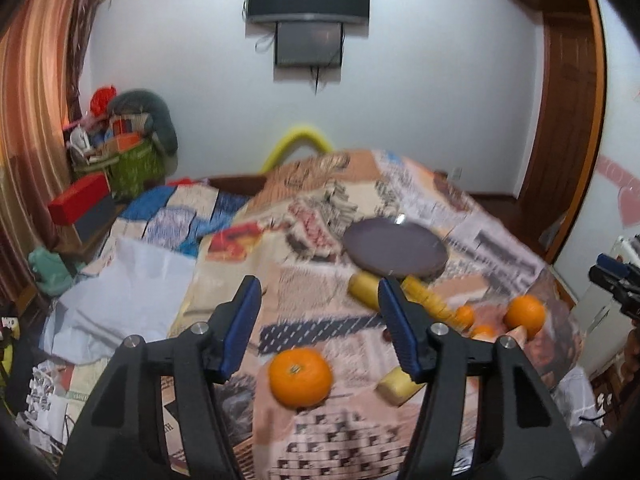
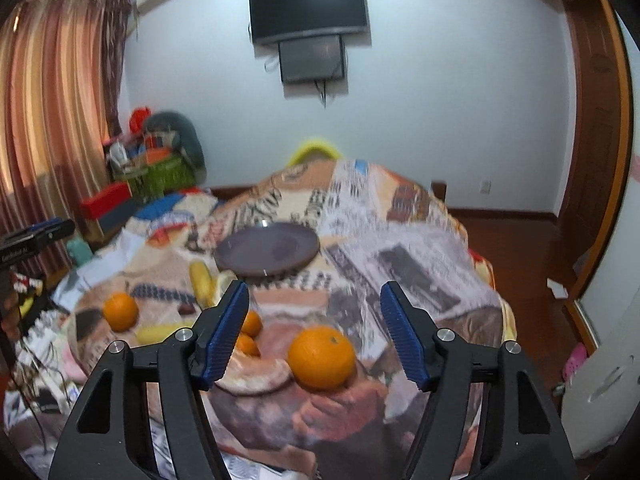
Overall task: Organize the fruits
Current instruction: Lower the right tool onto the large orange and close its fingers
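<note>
Around the empty plate [image 1: 394, 247] on the bed, oranges [image 1: 300, 377] and bananas [image 1: 364, 288] lie unsorted; left gripper [image 1: 318, 326] and right gripper [image 2: 314, 330] are spread, nothing held.

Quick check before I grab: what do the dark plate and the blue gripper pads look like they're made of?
The plate looks like glazed ceramic, possibly melamine: dark purplish-grey, smooth, with a small glare spot at its far rim. The blue pads on the right gripper look like ribbed rubber or soft plastic: matte with fine ridges.

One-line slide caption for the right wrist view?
Open right gripper above an orange on the patterned cloth, empty dark plate beyond.
</note>
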Motion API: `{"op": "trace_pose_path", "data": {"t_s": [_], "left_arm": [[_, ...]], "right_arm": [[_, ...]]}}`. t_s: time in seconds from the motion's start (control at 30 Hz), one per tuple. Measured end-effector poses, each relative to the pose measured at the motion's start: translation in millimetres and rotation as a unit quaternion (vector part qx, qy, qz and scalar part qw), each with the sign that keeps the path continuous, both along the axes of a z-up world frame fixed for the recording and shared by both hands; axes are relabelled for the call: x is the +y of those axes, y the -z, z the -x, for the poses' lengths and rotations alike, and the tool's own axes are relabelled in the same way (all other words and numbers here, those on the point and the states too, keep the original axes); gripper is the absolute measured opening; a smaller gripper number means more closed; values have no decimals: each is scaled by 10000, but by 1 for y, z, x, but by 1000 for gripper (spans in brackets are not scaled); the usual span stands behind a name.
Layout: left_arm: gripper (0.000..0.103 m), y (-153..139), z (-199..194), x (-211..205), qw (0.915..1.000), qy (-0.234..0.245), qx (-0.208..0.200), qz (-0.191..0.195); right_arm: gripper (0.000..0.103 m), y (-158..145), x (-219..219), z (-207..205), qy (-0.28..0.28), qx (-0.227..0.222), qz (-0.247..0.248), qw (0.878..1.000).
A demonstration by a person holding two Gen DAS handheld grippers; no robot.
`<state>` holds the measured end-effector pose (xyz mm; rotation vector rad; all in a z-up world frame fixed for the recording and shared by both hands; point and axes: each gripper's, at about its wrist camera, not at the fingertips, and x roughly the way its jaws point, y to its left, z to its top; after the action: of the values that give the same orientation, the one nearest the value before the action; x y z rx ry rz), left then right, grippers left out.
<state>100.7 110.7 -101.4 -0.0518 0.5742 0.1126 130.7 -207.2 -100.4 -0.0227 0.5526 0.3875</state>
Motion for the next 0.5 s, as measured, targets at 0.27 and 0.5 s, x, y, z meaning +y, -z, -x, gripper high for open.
{"op": "trace_pose_path", "data": {"t_s": [0.27, 0.5], "left_arm": [[61, 65, -29, 22, 9955, 45, 926, 198], [66, 100, -38, 27, 9877, 69, 1498, 443]], "right_arm": [[65, 32, 2, -23, -118, 610, 82, 9980], [65, 61, 3, -44, -138, 1166, 151, 9930]]}}
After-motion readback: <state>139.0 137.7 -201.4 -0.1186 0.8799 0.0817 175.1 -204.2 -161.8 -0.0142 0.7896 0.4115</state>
